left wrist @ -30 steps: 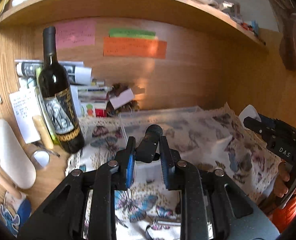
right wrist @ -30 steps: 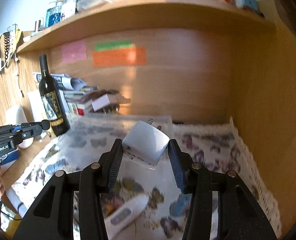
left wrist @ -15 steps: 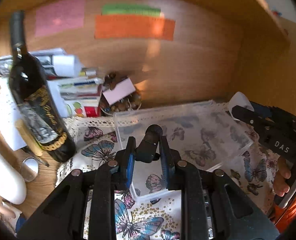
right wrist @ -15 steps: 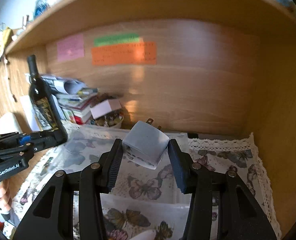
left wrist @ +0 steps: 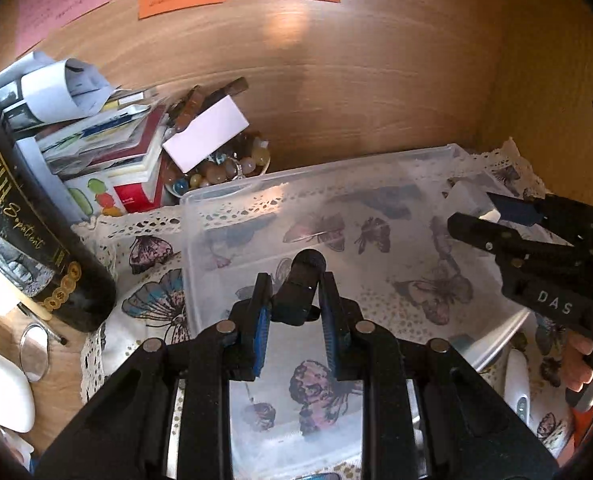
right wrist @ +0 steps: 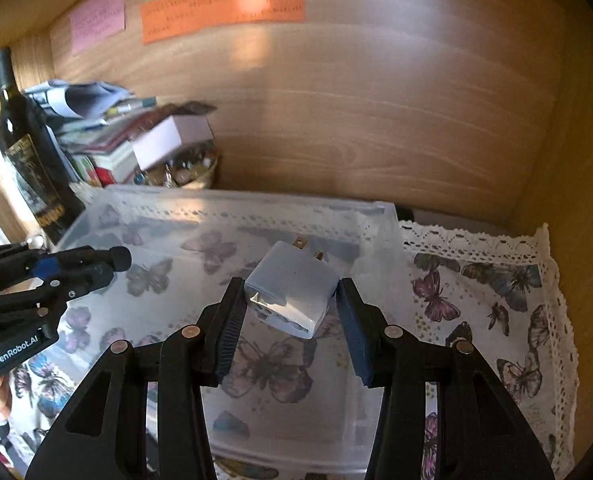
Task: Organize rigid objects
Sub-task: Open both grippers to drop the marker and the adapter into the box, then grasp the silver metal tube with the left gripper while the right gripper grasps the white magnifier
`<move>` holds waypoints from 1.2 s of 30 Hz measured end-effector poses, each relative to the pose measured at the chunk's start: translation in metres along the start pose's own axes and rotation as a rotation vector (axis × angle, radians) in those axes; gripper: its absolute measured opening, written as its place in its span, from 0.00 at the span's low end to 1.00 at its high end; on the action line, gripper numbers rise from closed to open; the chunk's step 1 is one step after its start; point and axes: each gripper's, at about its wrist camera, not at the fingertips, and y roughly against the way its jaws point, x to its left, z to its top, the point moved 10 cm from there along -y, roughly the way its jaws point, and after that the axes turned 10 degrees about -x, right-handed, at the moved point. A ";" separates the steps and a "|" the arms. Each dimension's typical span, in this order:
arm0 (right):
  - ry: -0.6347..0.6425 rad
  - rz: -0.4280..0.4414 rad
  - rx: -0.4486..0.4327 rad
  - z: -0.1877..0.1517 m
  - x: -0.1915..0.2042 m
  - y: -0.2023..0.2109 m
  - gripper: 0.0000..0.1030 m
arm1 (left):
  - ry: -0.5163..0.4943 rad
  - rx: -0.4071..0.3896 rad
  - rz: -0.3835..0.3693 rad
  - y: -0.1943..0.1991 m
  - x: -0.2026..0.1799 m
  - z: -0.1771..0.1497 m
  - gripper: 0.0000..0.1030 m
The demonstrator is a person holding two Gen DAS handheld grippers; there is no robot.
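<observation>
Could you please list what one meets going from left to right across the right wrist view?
wine bottle → left claw holding a black object → white plug adapter in the right claw → lace-edged butterfly cloth.

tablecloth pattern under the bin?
Butterflies on white tablecloth with lace edging; clearest in right wrist view.

Your left gripper [left wrist: 295,312] clamps black cylindrical object [left wrist: 302,280]: dark, matte, rounded tip pointing forward and up, held over left part of clear plastic bin [left wrist: 200,200]. Your right gripper [right wrist: 292,312] pinches white plug adapter [right wrist: 290,294]: boxy, pale grey-white, two metal prongs aimed away toward back wall, body tilted, suspended over bin's right part. Bin: translucent, rectangular, open-topped, resting on butterfly-print cloth [right wrist: 476,292]; no contents discernible inside.
</observation>
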 end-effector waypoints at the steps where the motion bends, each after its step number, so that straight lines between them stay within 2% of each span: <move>1: 0.001 0.001 0.007 -0.002 0.000 -0.002 0.42 | -0.001 0.005 -0.005 -0.002 -0.001 -0.001 0.22; 8: 0.035 -0.004 0.023 -0.007 0.004 -0.008 0.42 | -0.014 0.003 0.012 -0.005 -0.003 0.000 0.24; 11: 0.057 -0.019 0.013 -0.005 0.006 -0.007 0.43 | 0.002 0.000 0.001 -0.002 -0.004 0.002 0.33; 13: 0.061 -0.013 0.003 -0.002 0.008 -0.003 0.51 | 0.007 -0.018 0.007 0.005 -0.004 0.004 0.47; 15: 0.071 -0.021 -0.022 0.002 0.009 0.003 0.58 | 0.005 -0.041 0.012 0.012 -0.004 0.008 0.56; 17: 0.083 -0.029 -0.049 0.007 0.011 0.012 0.58 | 0.005 -0.063 0.016 0.021 -0.004 0.012 0.61; 20: 0.077 -0.015 -0.088 0.015 0.014 0.028 0.66 | 0.020 -0.088 0.010 0.036 -0.005 0.016 0.69; 25: 0.071 -0.009 -0.160 0.023 0.015 0.058 0.73 | 0.033 -0.140 0.020 0.065 -0.003 0.020 0.89; 28: 0.072 -0.011 -0.197 0.024 0.016 0.075 0.79 | 0.030 -0.166 0.027 0.081 -0.004 0.017 0.94; 36: 0.069 -0.016 -0.246 0.001 0.019 0.115 0.82 | 0.016 -0.171 0.029 0.107 -0.011 -0.017 0.97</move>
